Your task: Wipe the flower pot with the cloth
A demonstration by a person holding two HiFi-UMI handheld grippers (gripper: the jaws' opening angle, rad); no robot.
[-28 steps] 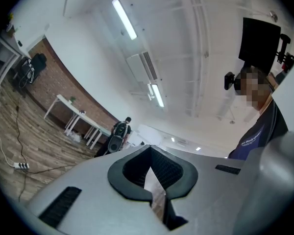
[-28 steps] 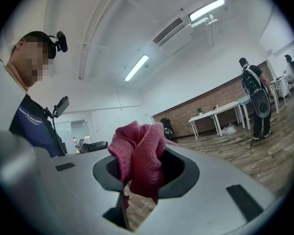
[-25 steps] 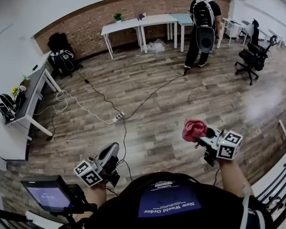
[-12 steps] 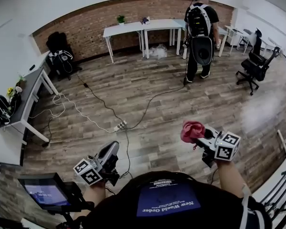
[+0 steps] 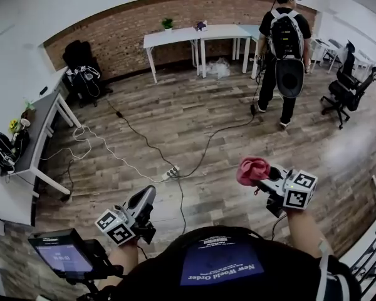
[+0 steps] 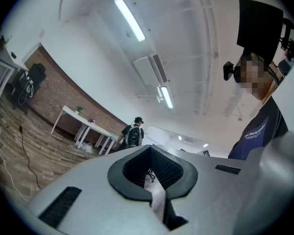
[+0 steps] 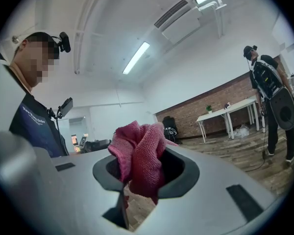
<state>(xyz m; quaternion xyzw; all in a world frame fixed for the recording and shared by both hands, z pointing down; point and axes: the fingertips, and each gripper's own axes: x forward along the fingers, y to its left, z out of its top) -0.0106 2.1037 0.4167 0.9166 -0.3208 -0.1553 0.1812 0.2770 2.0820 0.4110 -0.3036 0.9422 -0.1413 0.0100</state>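
Note:
My right gripper (image 5: 265, 175) is shut on a bunched pink cloth (image 5: 252, 170), carried at chest height above the wooden floor. In the right gripper view the cloth (image 7: 139, 155) bulges up out of the right gripper (image 7: 137, 182). My left gripper (image 5: 145, 197) is shut and holds nothing. The left gripper view shows the left gripper (image 6: 154, 187) with its jaws together and empty. A small potted plant (image 5: 167, 24) stands far off on the white tables (image 5: 194, 35) by the brick wall. It also shows in the right gripper view (image 7: 208, 109).
A person with a backpack (image 5: 286, 49) stands at the back right, near a black office chair (image 5: 351, 86). Cables and a power strip (image 5: 172, 171) cross the floor ahead. A grey desk (image 5: 41, 127) runs along the left wall. A small screen (image 5: 62, 256) sits at the lower left.
The room has slid across the view as both grippers travelled over the floor. The person with the backpack has stepped to the right. The cloth stays gripped and the left jaws stay together.

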